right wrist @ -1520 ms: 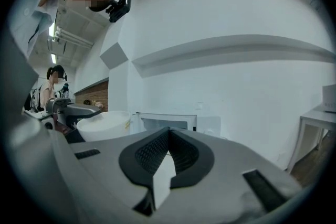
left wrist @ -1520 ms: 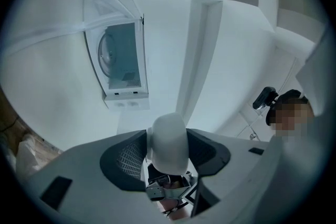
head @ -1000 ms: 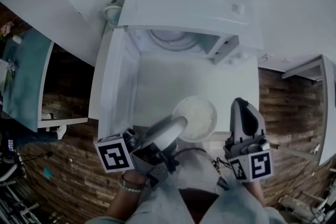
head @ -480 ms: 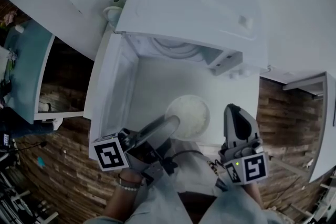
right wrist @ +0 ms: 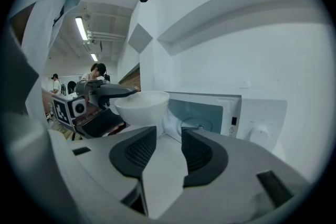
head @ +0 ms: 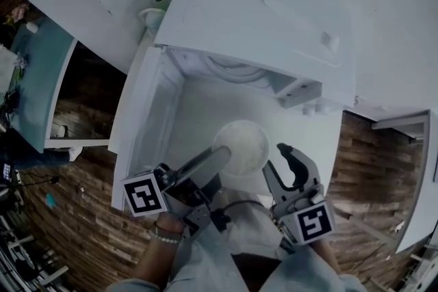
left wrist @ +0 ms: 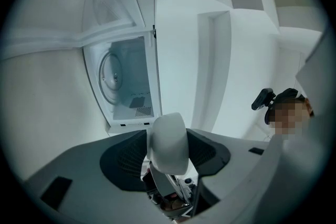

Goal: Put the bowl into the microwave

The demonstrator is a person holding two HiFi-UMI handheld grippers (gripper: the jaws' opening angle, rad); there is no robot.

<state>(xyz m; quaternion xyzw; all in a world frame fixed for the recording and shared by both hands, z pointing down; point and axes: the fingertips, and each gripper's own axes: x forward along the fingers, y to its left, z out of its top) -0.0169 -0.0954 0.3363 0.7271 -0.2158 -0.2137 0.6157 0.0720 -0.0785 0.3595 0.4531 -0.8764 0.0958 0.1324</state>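
Two grippers in the head view, both low in the frame, before a white microwave (head: 260, 17) whose door (head: 140, 120) hangs open to the left. Starting at the left: we note the left gripper (head: 220, 159), its marker cube (head: 145, 193) nearest us, reaching up and to the right toward the open cavity. Its jaws are clamped on the rim of the white bowl (head: 241, 147); in the left gripper view the rim fills the space between the two dark pads (left wrist: 123, 157), pressed on both sides. The bowl sits upright, in front of the cavity mouth and not inside it. In the right gripper view it (right wrist: 142, 105) appears clear of the white counter (head: 198, 113), though we cannot confirm the gap. Beyond it the turntable (left wrist: 110, 73) shows on the cavity floor. To the right of the bowl, just beside it but apart, is the right gripper (head: 280, 164), angled slightly down. Its jaws have just been opening and now stand at a moderate gap with nothing between them; only counter shows through in its own view. Farther right on the microwave front we see a round knob (right wrist: 259, 135).
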